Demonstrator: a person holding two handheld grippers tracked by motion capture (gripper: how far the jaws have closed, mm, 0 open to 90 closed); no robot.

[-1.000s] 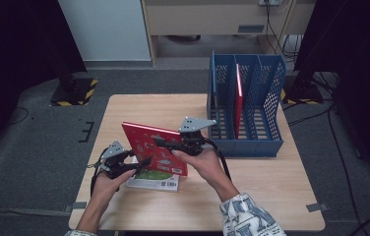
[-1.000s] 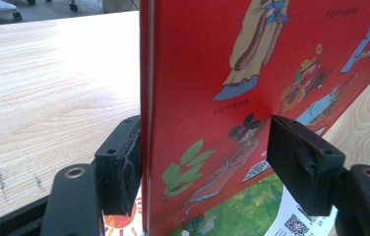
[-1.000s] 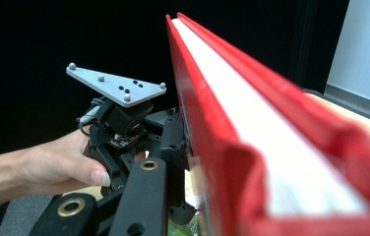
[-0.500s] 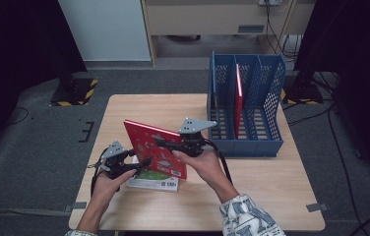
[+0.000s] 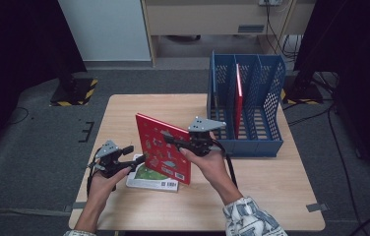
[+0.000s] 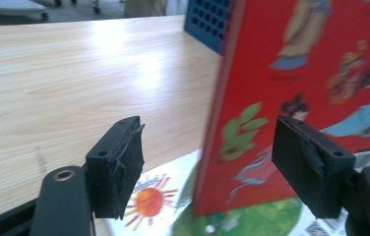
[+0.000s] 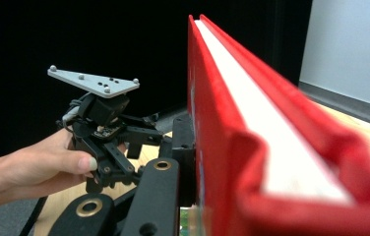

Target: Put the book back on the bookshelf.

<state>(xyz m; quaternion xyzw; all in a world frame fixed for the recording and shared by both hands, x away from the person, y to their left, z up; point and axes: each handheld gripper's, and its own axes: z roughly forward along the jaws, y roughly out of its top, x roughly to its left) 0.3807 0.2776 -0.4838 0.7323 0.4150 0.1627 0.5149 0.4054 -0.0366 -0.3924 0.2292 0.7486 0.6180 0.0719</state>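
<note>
Right gripper (image 5: 173,141): I have its jaws clamped on the red book (image 5: 163,155), gripping the upper right edge; in the right gripper view the cover (image 7: 222,147) sits pressed against the one black jaw I can see.

Left gripper (image 5: 136,153): jaws part-way apart and just now widening; in the left gripper view the lower edge of the red book (image 6: 321,88) stands between the pads (image 6: 119,167), which I see clear of it; so it grips nothing.

Red book: I hold it upright and tilted, its lower corner resting on the flat book (image 5: 146,178); illustrated cover faces the person; it is near the blue rack (image 5: 244,142), on that rack's left side, apart from it.

Flat book: lies on the table (image 5: 271,182) under the red book, left of the blue rack and well apart from it; a sun and green print show on its cover (image 6: 153,204).

Blue rack: stands at the table's far right; a second red book (image 5: 239,101) stands upright inside it between the dividers.

Hands: one on each gripper, forearms coming in from the near edge; right sleeve (image 5: 252,219) patterned.
</note>
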